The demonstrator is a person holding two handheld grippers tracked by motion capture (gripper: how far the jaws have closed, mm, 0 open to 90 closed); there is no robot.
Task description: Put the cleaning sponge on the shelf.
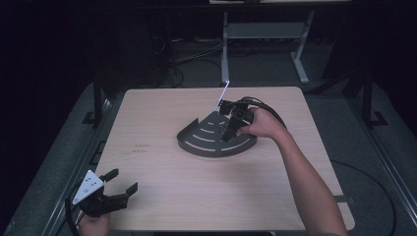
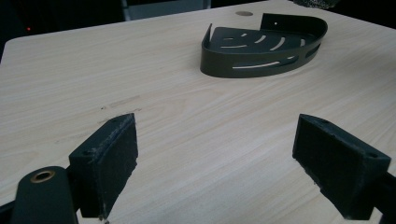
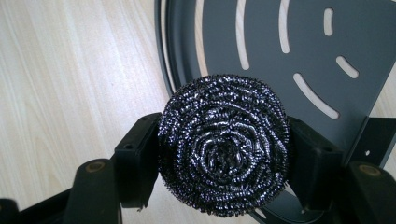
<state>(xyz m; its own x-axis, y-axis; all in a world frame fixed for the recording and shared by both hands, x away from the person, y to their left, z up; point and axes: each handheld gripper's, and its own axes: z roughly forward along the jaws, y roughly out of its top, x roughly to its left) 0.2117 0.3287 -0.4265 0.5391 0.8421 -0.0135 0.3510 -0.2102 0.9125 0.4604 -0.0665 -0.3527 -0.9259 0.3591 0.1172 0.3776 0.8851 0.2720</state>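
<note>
Steel-wire scourer (image 3: 224, 147), round and coiled, clamped in my right gripper (image 3: 224, 154).
It hangs over the dark slotted tray (image 3: 299, 42) on the pale wood table (image 1: 162, 177); my left gripper (image 2: 217, 163) gapes empty, room dark.

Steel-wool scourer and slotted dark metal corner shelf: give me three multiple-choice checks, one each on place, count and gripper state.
1. Where is the round steel-wool scourer?
A. Between the right gripper's jaws, above the slotted dark metal corner shelf
B. On the light wooden table beside the left gripper
C. On the floor

2. How many corner shelves are on the table?
A. One
B. Two
C. Three

3. The left gripper's state?
A. Shut on the scourer
B. Open, nothing between its jaws
C. Shut on the shelf

Key: 1 A, the right gripper view shows the pads pressing its sides; 2 A, the high view shows one; 3 B, the left gripper view shows bare table between its jaws.
</note>
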